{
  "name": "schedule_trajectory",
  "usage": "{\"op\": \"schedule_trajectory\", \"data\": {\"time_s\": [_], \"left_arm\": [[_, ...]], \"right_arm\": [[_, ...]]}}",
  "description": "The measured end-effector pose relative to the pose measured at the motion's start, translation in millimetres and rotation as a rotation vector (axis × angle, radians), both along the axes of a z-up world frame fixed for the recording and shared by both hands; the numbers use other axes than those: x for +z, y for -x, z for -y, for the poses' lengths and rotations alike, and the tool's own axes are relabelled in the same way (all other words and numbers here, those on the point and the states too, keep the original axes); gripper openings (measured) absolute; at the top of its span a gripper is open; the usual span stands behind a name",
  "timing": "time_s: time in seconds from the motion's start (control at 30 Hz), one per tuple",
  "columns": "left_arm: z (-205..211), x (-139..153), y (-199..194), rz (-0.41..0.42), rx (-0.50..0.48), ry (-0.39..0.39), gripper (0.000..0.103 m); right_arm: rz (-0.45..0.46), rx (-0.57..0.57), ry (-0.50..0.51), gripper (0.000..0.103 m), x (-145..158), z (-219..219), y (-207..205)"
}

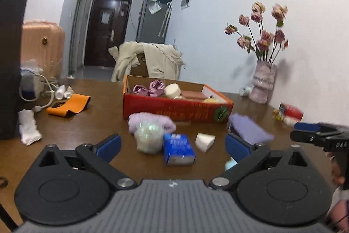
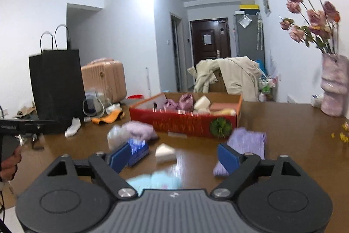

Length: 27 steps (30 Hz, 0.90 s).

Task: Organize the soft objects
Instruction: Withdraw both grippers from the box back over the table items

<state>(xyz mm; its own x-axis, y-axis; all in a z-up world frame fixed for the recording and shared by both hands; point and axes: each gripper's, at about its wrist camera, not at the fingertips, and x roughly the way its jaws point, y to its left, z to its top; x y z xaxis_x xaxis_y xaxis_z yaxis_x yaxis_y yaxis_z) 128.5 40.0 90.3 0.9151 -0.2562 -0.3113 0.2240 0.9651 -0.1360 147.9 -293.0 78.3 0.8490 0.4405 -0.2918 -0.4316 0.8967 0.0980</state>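
Both wrist cameras look low and level across the table (image 1: 98, 102), sharing the red box (image 2: 185, 121).

Brown wooden table (image 1: 104, 102) carries clutter at its far left: a black paper bag (image 2: 57, 88) with looped handles standing upright, a white device with a coiled cable (image 1: 32, 86) beside it. Pink ribbed suitcase (image 2: 104, 80) stands behind the bag. Pink textured vase (image 1: 262, 84) of dried roses (image 1: 261, 36) sits by the right wall. A beige jacket (image 1: 152, 60) drapes over a chair beyond the table. Dark door (image 2: 210, 40) closes the hallway, grey cabinet (image 1: 153, 19) next to it.
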Motion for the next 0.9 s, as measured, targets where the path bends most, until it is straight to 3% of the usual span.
{"op": "schedule_trajectory", "data": {"time_s": [0.07, 0.17, 0.47, 0.6, 0.77, 0.9], "left_arm": [[9, -15, 10, 0.03, 0.001, -0.03, 0.103], [18, -33, 5, -0.007, -0.017, -0.073, 0.103], [16, -47, -4, -0.047, 0.001, -0.038, 0.103], [21, -43, -10, -0.065, -0.009, -0.037, 0.103], [30, -15, -44, -0.079, -0.088, -0.068, 0.103], [42, -14, -99, -0.216, -0.111, -0.081, 0.102]], "right_arm": [[0.007, -0.011, -0.026, 0.089, -16, -2, 15], [-0.022, -0.022, -0.075, 0.09, -34, -3, 15], [-0.084, -0.047, -0.095, 0.09, -46, -1, 3], [-0.079, -0.042, -0.083, 0.09, -43, -3, 1], [-0.043, 0.014, 0.031, 0.089, -15, -16, -29], [-0.078, 0.064, 0.096, 0.086, -3, -32, -77]]}}
